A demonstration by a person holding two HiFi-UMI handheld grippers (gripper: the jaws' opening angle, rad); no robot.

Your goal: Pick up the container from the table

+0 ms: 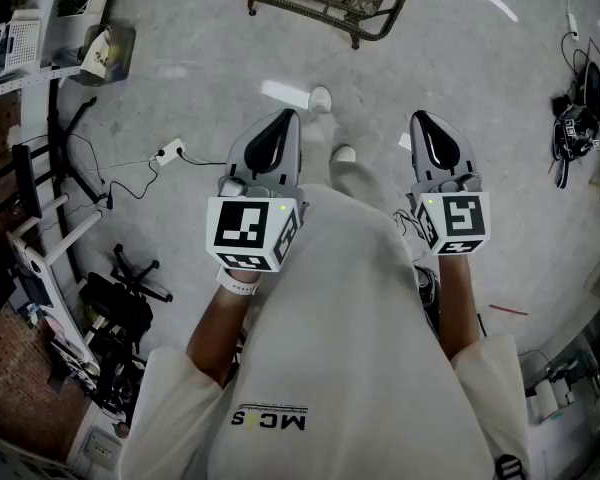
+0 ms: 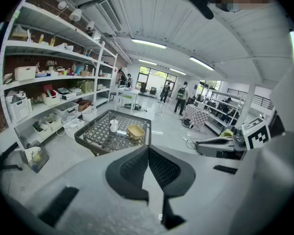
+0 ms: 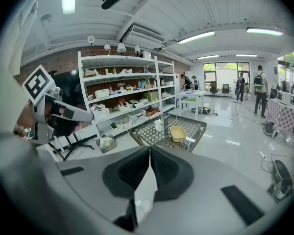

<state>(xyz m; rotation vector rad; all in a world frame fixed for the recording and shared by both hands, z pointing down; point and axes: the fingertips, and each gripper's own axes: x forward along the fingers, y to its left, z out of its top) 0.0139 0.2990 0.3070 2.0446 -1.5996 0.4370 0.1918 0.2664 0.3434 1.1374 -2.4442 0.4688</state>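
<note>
Grey workshop floor (image 1: 180, 68) fills the head view, which catches only an edge of the lattice table (image 1: 365, 28), while the gripper views alone show the yellow container (image 2: 135, 131) on it beside a white cup (image 2: 114, 126), well apart from the left gripper (image 1: 283, 118) and right gripper (image 1: 427, 118), each with its jaws pressed together on nothing.

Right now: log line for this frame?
phase: pre-grasp | left tongs: shut, empty | right tongs: shut, empty | container: on table, untouched
</note>
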